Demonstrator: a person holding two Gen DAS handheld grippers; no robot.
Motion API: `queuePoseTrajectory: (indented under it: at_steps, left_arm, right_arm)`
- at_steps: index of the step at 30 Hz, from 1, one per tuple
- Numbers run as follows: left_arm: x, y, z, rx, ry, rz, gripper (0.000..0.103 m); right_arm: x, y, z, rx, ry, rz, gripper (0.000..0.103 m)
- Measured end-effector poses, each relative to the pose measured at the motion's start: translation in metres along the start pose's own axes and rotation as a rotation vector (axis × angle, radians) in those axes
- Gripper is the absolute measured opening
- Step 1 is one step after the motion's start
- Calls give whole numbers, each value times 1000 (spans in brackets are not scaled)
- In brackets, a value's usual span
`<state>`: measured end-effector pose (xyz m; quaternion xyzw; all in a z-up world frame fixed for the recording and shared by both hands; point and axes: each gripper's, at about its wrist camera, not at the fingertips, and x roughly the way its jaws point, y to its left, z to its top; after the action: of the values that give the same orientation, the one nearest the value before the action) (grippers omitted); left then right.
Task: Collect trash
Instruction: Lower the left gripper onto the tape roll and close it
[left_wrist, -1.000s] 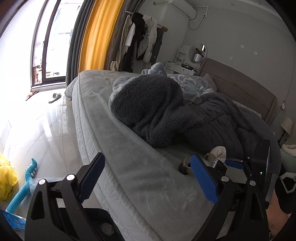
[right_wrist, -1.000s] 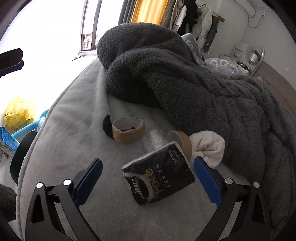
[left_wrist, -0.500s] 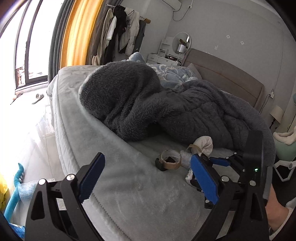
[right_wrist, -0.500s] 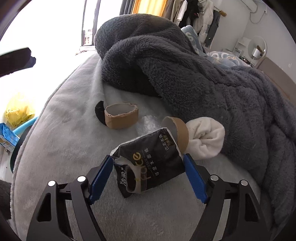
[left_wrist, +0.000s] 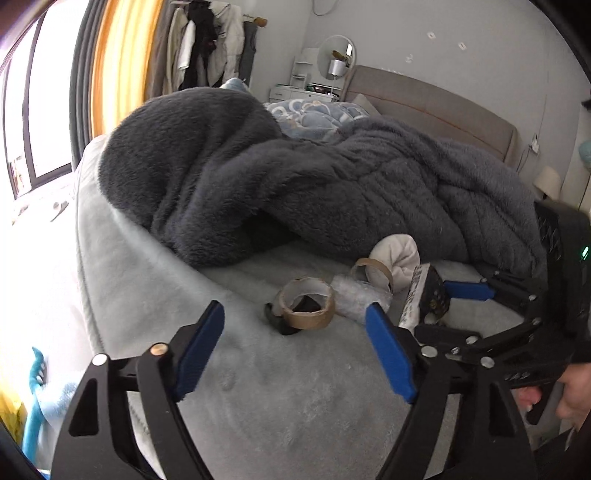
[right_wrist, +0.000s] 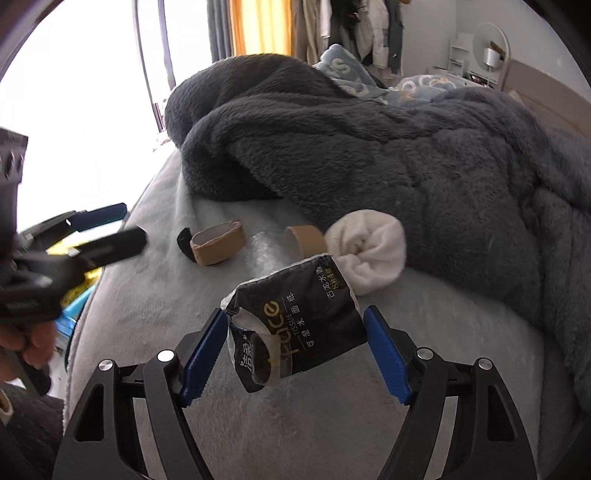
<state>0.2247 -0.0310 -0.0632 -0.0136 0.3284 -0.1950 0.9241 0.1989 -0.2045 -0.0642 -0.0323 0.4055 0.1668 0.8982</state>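
Observation:
My right gripper (right_wrist: 295, 350) is shut on a black tissue packet (right_wrist: 295, 325) and holds it just above the grey bed (right_wrist: 147, 295); the packet also shows in the left wrist view (left_wrist: 424, 295). Behind it lie a brown tape core (right_wrist: 218, 245), a second cardboard ring (right_wrist: 304, 240), crumpled clear plastic (right_wrist: 266, 254) and a rolled white sock (right_wrist: 369, 254). My left gripper (left_wrist: 295, 350) is open and empty, just short of the tape core (left_wrist: 306, 306) and the plastic (left_wrist: 360, 299).
A dark grey fleece blanket (left_wrist: 295, 177) is heaped across the bed behind the trash. The bed edge (left_wrist: 85, 258) drops to a bright floor at left, with a teal object (left_wrist: 35, 398) there. Headboard (left_wrist: 443, 107) and clothes rack (left_wrist: 210, 44) stand at the back.
My right gripper has shut on the tissue packet and lifted it a little. My left gripper has swung right and closer to the tape core, still open.

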Motion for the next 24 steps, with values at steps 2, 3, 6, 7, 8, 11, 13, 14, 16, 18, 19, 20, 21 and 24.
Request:
queuePoseTrajectory:
  at_steps: [2,3,6,7,8,11,13,14,16,18,19,20,21,24]
  left_arm:
    - [7,-9,-1,35,8,17,71]
    - [11,-14,-3,54,13,27,67]
    - [22,-27,-9,137,40,54,56]
    - [25,-32,-10,168,41,70,54]
    - [28,-35,-11,189,39,84,52]
    - [35,-42,-12,227,33,111,49]
    - [40,-46,-12,260,37,136,46]
    - [43,-48,-12,272,40,146,45]
    - [47,-50,-12,280,43,157,44]
    - [52,-52,-13,301,53,172,41]
    - [53,-54,-13,314,59,174,40]
    - [54,-55,-14,322,63,179,40]
    - [56,-55,-14,328,66,184,40]
    - [62,-54,-14,340,76,198,35]
  right_arm:
    - [-4,-8,-1,34,-8,39,76]
    - [-5,-12,-1,57,-10,60,76]
    - [-11,-23,-3,108,-14,103,76]
    - [-11,-26,-3,120,-17,110,76]
    - [-12,-30,-4,134,-18,117,76]
    - [-17,-36,-8,154,-29,123,76]
    - [-18,-40,-10,160,-33,125,76]
    - [-19,-41,-12,163,-33,126,76]
    - [-22,-44,-15,167,-31,125,76]
    - [-23,-46,-15,170,-32,121,76]
    - [-23,-47,-14,171,-34,118,76]
    - [-24,-48,-13,172,-36,118,76]
    - [-24,-47,-12,176,-38,119,76]
    - [-27,-46,-12,176,-41,120,76]
